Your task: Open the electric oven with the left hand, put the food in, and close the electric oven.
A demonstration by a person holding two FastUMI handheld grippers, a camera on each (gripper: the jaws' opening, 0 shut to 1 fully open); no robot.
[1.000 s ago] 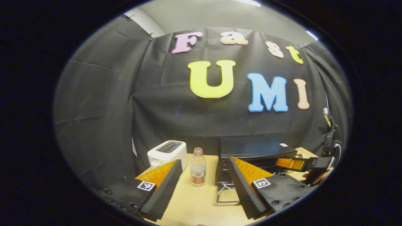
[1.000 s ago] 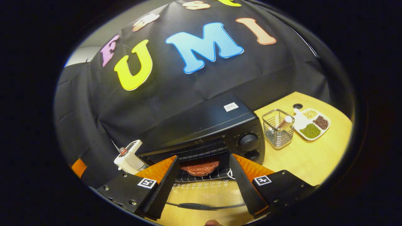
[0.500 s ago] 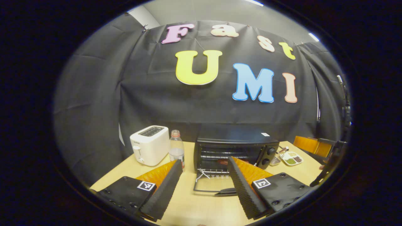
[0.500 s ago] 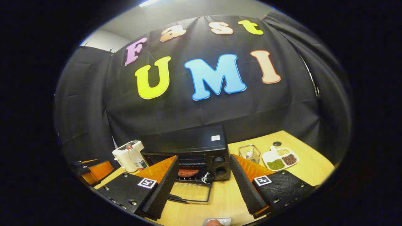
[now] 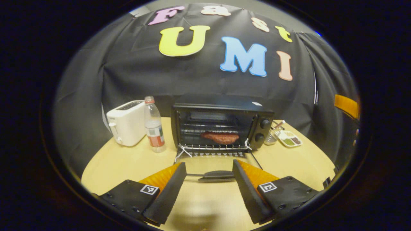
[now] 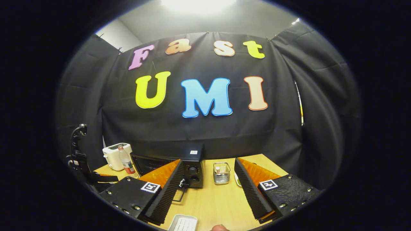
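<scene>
The black electric oven (image 5: 221, 123) stands on the pale wooden counter (image 5: 122, 160) with its glass door (image 5: 218, 165) folded down flat toward the viewer. The reddish-brown piece of food (image 5: 221, 138) already lies on the wire rack (image 5: 213, 147) inside the oven, so closing the door looks to be what remains.

The left hand-held gripper (image 5: 209, 183) hangs in front of the oven with its fingers spread wide and nothing between them; the door's dark handle (image 5: 216, 175) lies just ahead of the gap. The right hand-held gripper (image 6: 208, 186) is also spread open and empty, well back from the oven and pointing past its right end.

Risks, as I judge them:
- The handle sits low against the counter, so a finger coming in too shallow could scrape the wood or slip over the handle without catching it.
- The rack juts slightly past the oven mouth; if the door swings up against it, it may not shut fully.
- Lifting from one end of the handle could twist the door.

The left gripper view looks straight into the oven, showing the food, rack and handle, with a white toaster (image 5: 126, 122) and a clear plastic bottle with a red label (image 5: 154, 126) left of the oven. The right gripper view sees the oven (image 6: 179, 166) obliquely, its cavity hidden behind a finger, but gives a clearer look at the wire mesh basket (image 6: 221, 173) right of the oven and a white ridged tray (image 6: 183, 223) near the counter's front edge.
</scene>
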